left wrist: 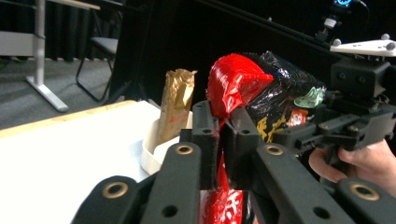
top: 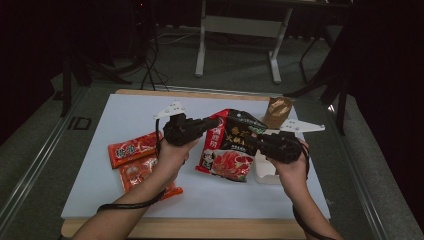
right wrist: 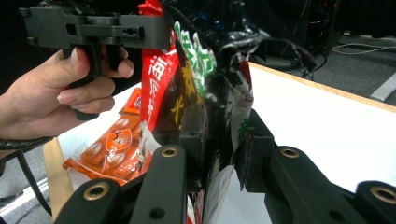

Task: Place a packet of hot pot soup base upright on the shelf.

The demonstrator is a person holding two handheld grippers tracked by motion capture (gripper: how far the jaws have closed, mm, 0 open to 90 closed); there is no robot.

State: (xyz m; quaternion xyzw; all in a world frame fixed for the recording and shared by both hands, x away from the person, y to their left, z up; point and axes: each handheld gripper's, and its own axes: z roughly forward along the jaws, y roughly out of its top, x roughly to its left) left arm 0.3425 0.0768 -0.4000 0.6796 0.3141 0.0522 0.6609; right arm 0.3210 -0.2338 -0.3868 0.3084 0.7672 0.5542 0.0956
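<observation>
A large red and black snack bag (top: 235, 145) is held between both grippers over the white board (top: 125, 115). My left gripper (top: 216, 122) is shut on its red upper left edge; in the left gripper view the jaws (left wrist: 223, 126) pinch the red film of the bag (left wrist: 261, 88). My right gripper (top: 250, 141) is shut on the bag's black right side, and in the right gripper view (right wrist: 224, 135) the crumpled film of the bag (right wrist: 187, 70) rises between its jaws. Each gripper view also shows the other gripper, the right one (left wrist: 299, 130) and the left one (right wrist: 154, 32), clamped on the bag.
Two orange packets (top: 132, 148) (top: 145, 175) lie at the board's left, under my left forearm. A white container (top: 265, 172) sits below my right gripper. A gold-brown packet (top: 277, 112) stands at the back right, leaning in that container (left wrist: 152, 154). Table legs and cables stand beyond the board.
</observation>
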